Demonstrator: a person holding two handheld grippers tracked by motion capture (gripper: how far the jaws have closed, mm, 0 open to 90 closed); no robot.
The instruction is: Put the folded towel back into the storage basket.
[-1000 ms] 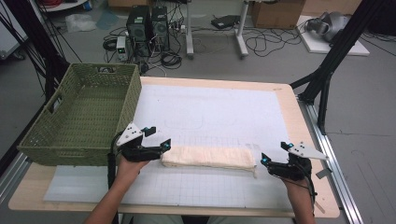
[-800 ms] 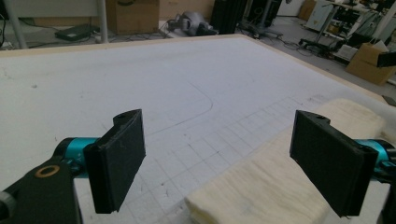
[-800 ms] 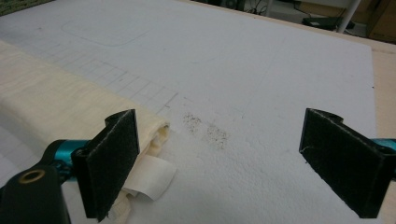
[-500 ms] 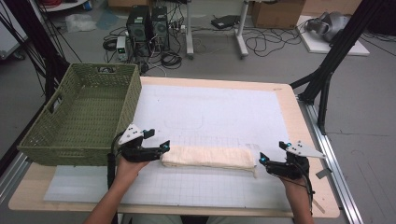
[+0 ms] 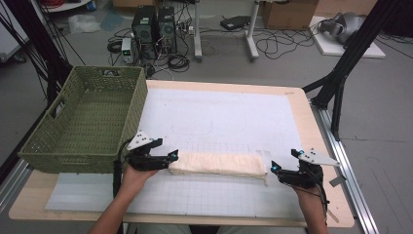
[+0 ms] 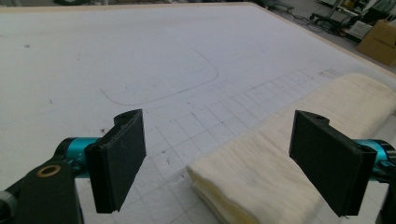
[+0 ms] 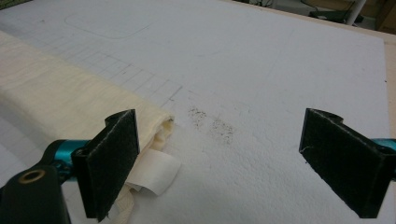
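Observation:
A cream towel [image 5: 218, 164], folded into a long narrow strip, lies across the white gridded mat [image 5: 219, 122] near the table's front. My left gripper [image 5: 171, 157] is open at the towel's left end; in the left gripper view the folded end [image 6: 261, 172] sits low between the two black jaws, apart from both. My right gripper [image 5: 274, 168] is open just right of the towel's right end. In the right gripper view the towel's end [image 7: 70, 102] and a white tag [image 7: 156, 172] lie by the left jaw, with bare mat between the jaws.
A green woven basket [image 5: 80, 156] stands at the table's left, close behind the left gripper. The wooden table edge [image 5: 321, 141] runs along the right with a metal rail [image 5: 348, 170] beside it. Open mat stretches behind the towel.
Both grippers have shifted slightly; the right one has edged left toward the towel's end. The towel has not moved.

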